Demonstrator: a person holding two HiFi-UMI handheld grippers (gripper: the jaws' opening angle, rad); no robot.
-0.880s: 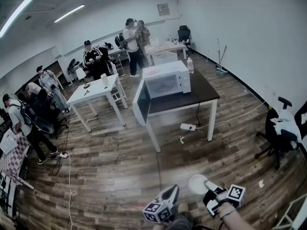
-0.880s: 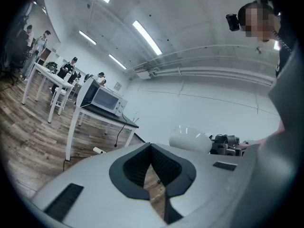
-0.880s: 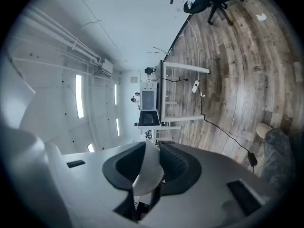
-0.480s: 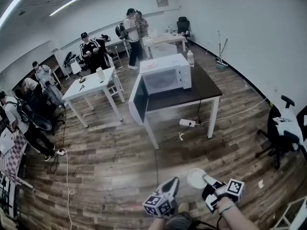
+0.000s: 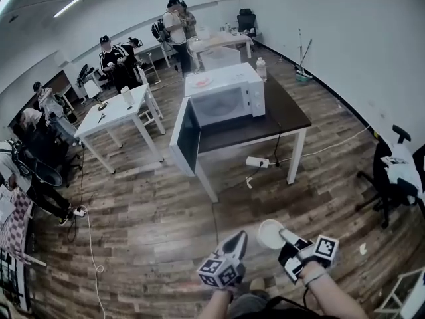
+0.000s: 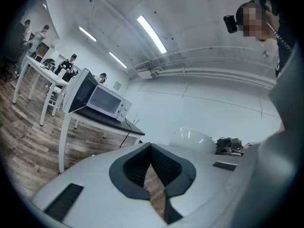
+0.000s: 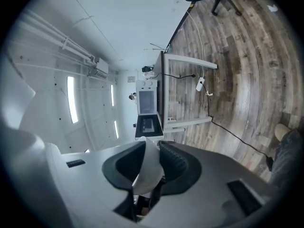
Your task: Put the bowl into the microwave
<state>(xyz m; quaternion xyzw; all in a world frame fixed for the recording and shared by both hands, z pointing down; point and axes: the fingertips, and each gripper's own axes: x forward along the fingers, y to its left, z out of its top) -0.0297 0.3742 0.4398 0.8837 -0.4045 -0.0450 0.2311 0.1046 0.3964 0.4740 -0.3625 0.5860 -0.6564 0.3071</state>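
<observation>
Two hand-held grippers, one bowl, one microwave, in a wood-floored workroom.

Clamped in the right gripper (image 5: 284, 235): the single white bowl (image 5: 269, 233), pinched by its wall between closed pads at its right-hand edge. Held low over the plank floor (image 5: 153, 224), just right of the left gripper (image 5: 241, 236) and well apart from the microwave (image 5: 229, 95). Left gripper: pads brought together at the tips, gripping nothing.

Bowl round in outline, so without a long axis. Turned broad face up towards the head camera, seen as a pale dome in the left gripper view. Mouth or base uppermost: not possible to tell.

Straight ahead, one white microwave on one dark-topped table (image 5: 285, 115), front towards the person, its one door (image 5: 186, 135) swung wide open to the left. Inside the cavity, nothing made out from this far. On top of the oven, one small pink item (image 5: 202, 82); beside it on the same table, one clear bottle (image 5: 262, 68). Under the table, one white power strip (image 5: 255, 161) with its cord.

Further left, one white table (image 5: 109, 115); at right, one black office chair (image 5: 388, 178). Two people (image 5: 178, 25) standing together at the far wall, several more along the left, too bunched for a count.
</observation>
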